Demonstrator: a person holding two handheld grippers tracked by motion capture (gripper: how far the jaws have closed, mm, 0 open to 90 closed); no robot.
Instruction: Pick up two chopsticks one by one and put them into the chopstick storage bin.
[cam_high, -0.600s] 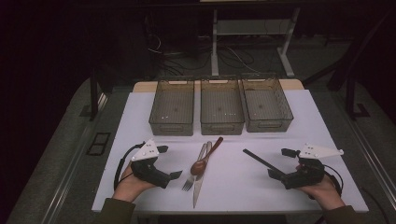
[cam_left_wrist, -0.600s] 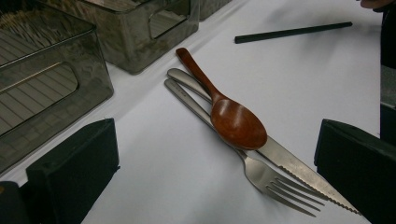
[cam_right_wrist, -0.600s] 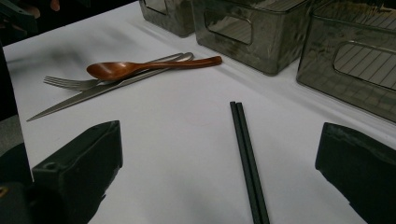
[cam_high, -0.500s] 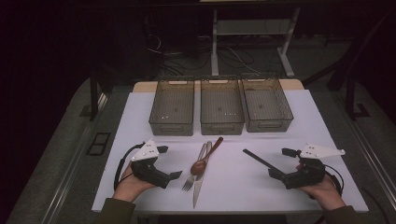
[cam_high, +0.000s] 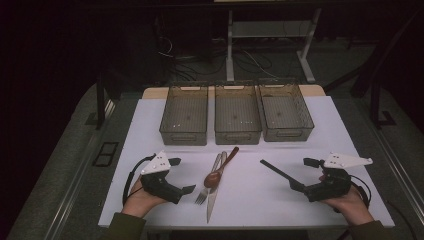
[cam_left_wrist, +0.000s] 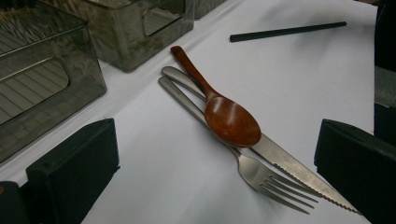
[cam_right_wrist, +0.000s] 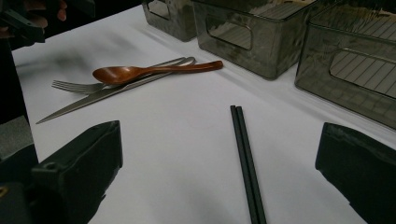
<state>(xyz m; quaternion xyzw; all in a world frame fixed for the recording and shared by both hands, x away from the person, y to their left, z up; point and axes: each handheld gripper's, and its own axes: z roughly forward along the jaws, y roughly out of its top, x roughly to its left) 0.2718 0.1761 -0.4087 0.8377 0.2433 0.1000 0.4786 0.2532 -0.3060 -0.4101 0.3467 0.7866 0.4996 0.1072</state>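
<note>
Not started: spoon (cam_high: 214, 177), fork (cam_high: 209, 181), knife (cam_high: 214, 192), chopsticks (cam_high: 280, 175) near front edge; bins (cam_high: 236, 137) empty. Left gripper (cam_high: 181, 176), right gripper (cam_high: 296, 174): jaws spread, empty.

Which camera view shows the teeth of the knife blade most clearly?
The left gripper view: the knife lies close, and the serrated edge shows beside the fork, partly under the spoon. In the right gripper view the knife is a thin, smooth-looking strip. In the high view the knife is too small to show teeth.
</note>
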